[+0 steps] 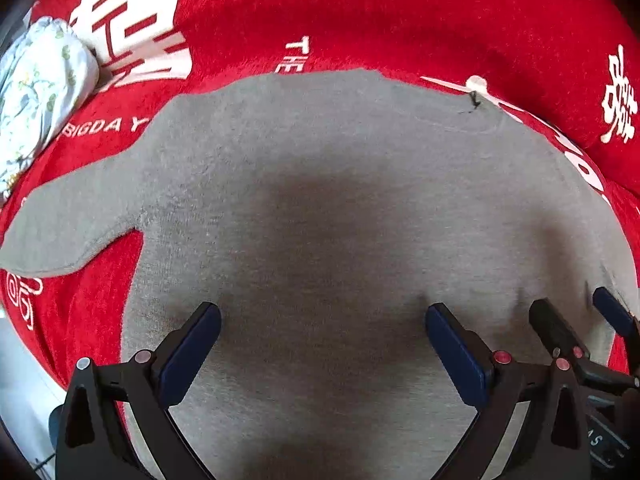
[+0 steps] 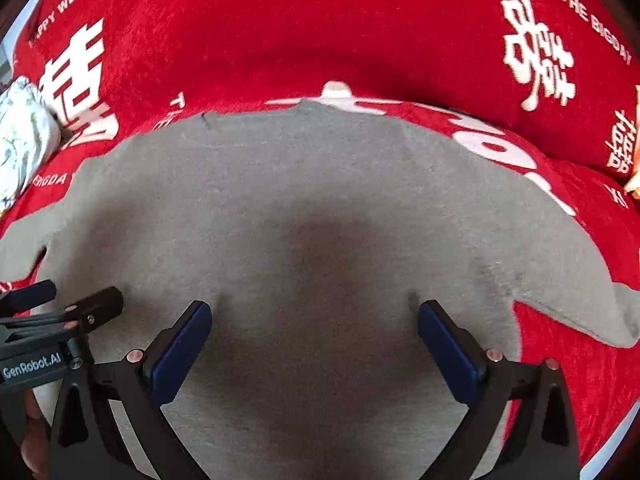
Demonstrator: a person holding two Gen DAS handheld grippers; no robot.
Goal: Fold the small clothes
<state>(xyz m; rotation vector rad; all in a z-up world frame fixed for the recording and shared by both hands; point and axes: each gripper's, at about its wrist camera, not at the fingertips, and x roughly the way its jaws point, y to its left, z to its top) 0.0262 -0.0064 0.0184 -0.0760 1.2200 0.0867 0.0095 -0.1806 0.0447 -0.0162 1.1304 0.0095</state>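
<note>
So the grey top (image 1: pixel 320 208) is lying spread flat on the red cover (image 1: pixel 400 12) with the white lettering, and as far as I can tell nothing's been folded yet. One sleeve sticks out toward 9 o'clock in the left wrist view, the other trails off toward 4 o'clock in the right wrist view, and the neckline sits up around 12. Both tools are parked over the near part of the body: the left tool (image 1: pixel 322 320) has its jaws spread wide with only fabric between them, and the right tool (image 2: pixel 314 316) is just beside it, also wide apart, gripping nothing. There's a floral bundle (image 1: pixel 36 92) off at 10 o'clock, well apart. I'd say basically all the folding is left: sleeves in, then the body doubled over.
</note>
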